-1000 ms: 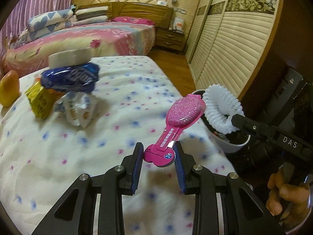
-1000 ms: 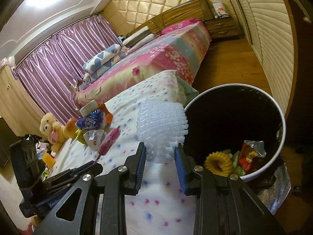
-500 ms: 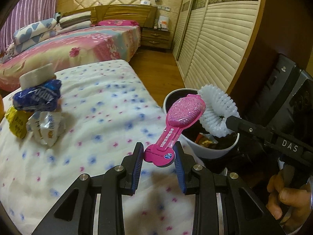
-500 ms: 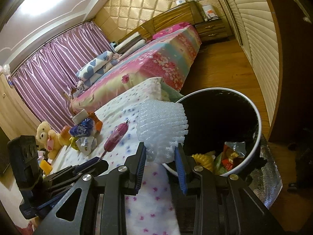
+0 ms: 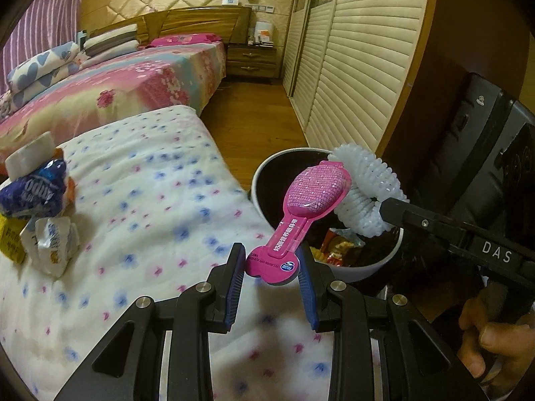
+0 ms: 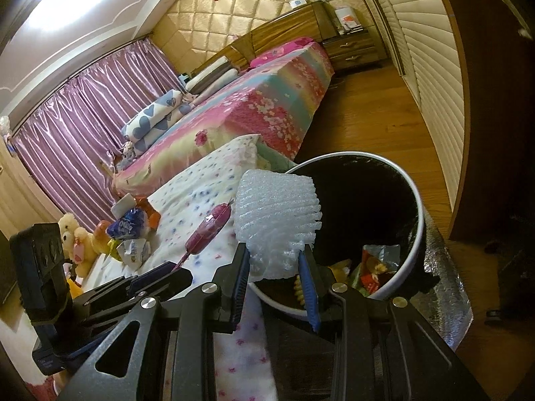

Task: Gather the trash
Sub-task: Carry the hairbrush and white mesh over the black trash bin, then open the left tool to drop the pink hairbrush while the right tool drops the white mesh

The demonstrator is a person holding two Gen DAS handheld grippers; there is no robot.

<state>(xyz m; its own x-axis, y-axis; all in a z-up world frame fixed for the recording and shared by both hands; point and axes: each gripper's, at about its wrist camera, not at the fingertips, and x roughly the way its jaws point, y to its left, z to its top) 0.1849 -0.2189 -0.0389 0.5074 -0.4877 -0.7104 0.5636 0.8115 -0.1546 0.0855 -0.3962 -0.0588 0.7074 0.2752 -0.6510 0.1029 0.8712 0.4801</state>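
Hidden and cut off

The foam net (image 6: 277, 214) covers part of the trash bin (image 6: 413, 200) rim; the yellow packet (image 5: 8, 240) is cropped by the left frame edge.

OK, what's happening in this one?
A person is collecting trash with two handheld grippers. The left gripper holds a pink package, and the right gripper holds a white foam net. Both items hang over the white bin, which already contains wrappers. More trash sits on the dotted bedspread.

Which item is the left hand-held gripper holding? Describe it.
Start at the white trash bin beside the bed. Just in front of its rim, the left hand-held gripper pinches a pink spoon-shaped package. Unlike the white foam netting beside it, it is glittery magenta.
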